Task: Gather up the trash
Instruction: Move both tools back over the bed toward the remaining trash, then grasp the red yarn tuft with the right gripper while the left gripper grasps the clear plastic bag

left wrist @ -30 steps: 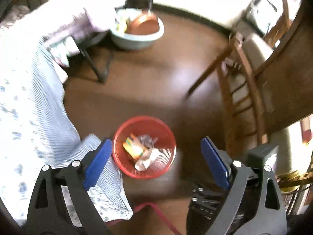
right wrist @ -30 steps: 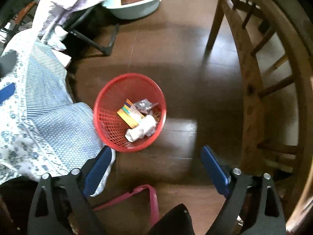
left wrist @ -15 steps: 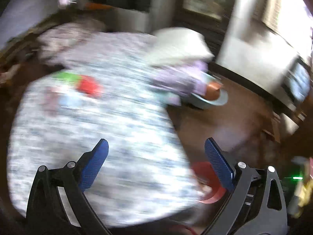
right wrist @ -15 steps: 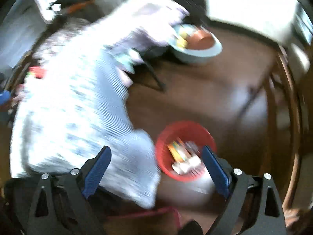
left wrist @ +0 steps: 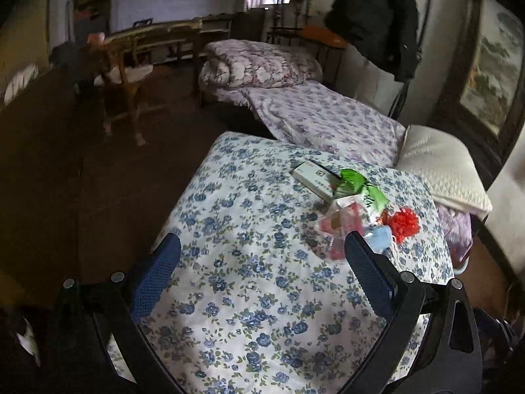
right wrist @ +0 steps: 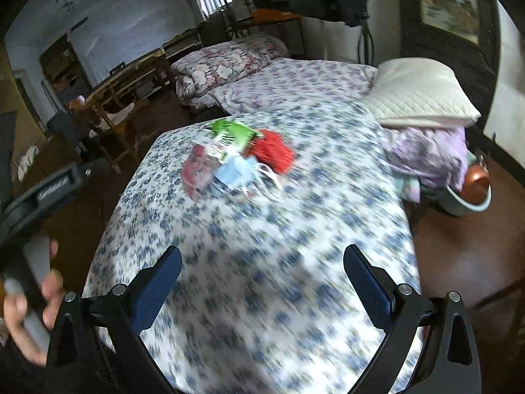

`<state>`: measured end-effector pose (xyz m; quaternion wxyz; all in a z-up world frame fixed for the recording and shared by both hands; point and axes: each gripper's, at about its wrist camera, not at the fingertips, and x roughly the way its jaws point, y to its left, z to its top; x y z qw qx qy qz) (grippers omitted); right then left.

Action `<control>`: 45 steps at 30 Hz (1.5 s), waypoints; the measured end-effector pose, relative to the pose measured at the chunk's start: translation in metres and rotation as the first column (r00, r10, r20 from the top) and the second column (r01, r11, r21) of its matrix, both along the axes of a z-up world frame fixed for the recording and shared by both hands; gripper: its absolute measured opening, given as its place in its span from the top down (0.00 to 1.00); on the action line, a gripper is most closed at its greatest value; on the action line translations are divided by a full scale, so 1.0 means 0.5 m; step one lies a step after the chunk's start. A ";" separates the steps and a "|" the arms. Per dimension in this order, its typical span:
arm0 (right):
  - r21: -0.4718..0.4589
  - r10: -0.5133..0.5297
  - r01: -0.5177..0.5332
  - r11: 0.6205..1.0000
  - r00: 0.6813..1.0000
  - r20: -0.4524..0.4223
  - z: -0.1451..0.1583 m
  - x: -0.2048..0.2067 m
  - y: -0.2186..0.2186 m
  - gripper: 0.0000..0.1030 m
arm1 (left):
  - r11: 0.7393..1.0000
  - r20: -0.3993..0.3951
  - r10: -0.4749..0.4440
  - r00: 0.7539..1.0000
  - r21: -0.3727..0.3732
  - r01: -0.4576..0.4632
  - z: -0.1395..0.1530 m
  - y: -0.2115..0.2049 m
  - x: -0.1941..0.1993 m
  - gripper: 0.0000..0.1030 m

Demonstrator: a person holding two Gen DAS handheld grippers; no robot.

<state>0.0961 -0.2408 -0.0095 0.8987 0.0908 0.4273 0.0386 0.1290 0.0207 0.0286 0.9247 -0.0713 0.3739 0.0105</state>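
Observation:
A small heap of trash lies on the blue-flowered bedspread (left wrist: 249,223): a white carton (left wrist: 314,177), a green wrapper (left wrist: 356,186), a red crumpled piece (left wrist: 404,223), a pale blue face mask (left wrist: 380,241) and a pink clear packet (left wrist: 338,226). My left gripper (left wrist: 262,271) hovers open over the spread, its right finger just before the pink packet. In the right wrist view the same heap shows blurred, with green wrapper (right wrist: 231,134), red piece (right wrist: 274,152) and mask (right wrist: 234,172), well ahead of my open, empty right gripper (right wrist: 262,277).
A white pillow (right wrist: 420,93) and purple-flowered quilt (left wrist: 328,121) lie behind the heap. A basin with a copper pot (right wrist: 472,190) stands on the floor right of the bed. A wooden chair (left wrist: 121,75) stands at far left. A hand (right wrist: 29,308) holds the left gripper's handle.
Both grippers swung up and away from the red waste basket on the floor and now look over the bed at the heap of trash. The basket has left both views.

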 end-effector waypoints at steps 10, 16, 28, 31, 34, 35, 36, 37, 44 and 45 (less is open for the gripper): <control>-0.022 -0.023 0.023 1.000 1.000 0.003 -0.038 0.003 0.010 0.06 | 1.000 -0.006 -0.005 1.000 -0.016 0.005 -0.017 0.001 -0.007 0.07; -0.013 -0.050 0.049 0.999 0.999 -0.021 -0.061 0.016 -0.013 0.06 | 1.000 -0.022 0.002 1.000 -0.019 -0.002 -0.031 -0.005 -0.004 0.07; -0.039 -0.121 0.121 0.992 0.993 -0.006 -0.046 0.182 -0.025 0.06 | 1.000 -0.045 -0.025 0.999 -0.010 0.025 -0.049 -0.018 0.015 0.07; -0.040 -0.134 0.131 0.991 0.989 -0.066 -0.084 0.238 -0.029 0.07 | 0.999 -0.055 -0.026 0.998 -0.026 0.025 -0.055 -0.008 0.021 0.07; -0.047 -0.135 0.131 0.990 0.988 -0.078 -0.103 0.267 -0.029 0.13 | 0.999 -0.059 -0.029 0.998 -0.041 0.026 -0.059 0.000 0.025 0.07; -0.052 -0.132 0.128 0.990 0.989 -0.074 -0.106 0.277 -0.028 0.16 | 0.998 -0.062 -0.031 0.998 -0.050 0.028 -0.060 0.003 0.027 0.07; -0.048 -0.124 0.121 0.992 0.990 -0.073 -0.108 0.283 -0.027 0.18 | 0.998 -0.065 -0.034 0.997 -0.058 0.030 -0.061 0.004 0.029 0.07; -0.042 -0.116 0.113 0.993 0.990 -0.078 -0.111 0.290 -0.026 0.24 | 0.997 -0.070 -0.039 0.997 -0.069 0.034 -0.064 0.004 0.031 0.07; 0.000 -0.083 0.083 0.997 0.994 -0.067 -0.106 0.289 -0.019 0.76 | 0.997 -0.089 -0.069 0.994 -0.027 0.067 -0.080 -0.027 0.049 0.07; 0.009 -0.095 0.095 0.995 0.994 -0.057 -0.091 0.270 -0.026 0.76 | 0.996 -0.091 -0.083 0.992 -0.036 0.080 -0.081 -0.036 0.056 0.07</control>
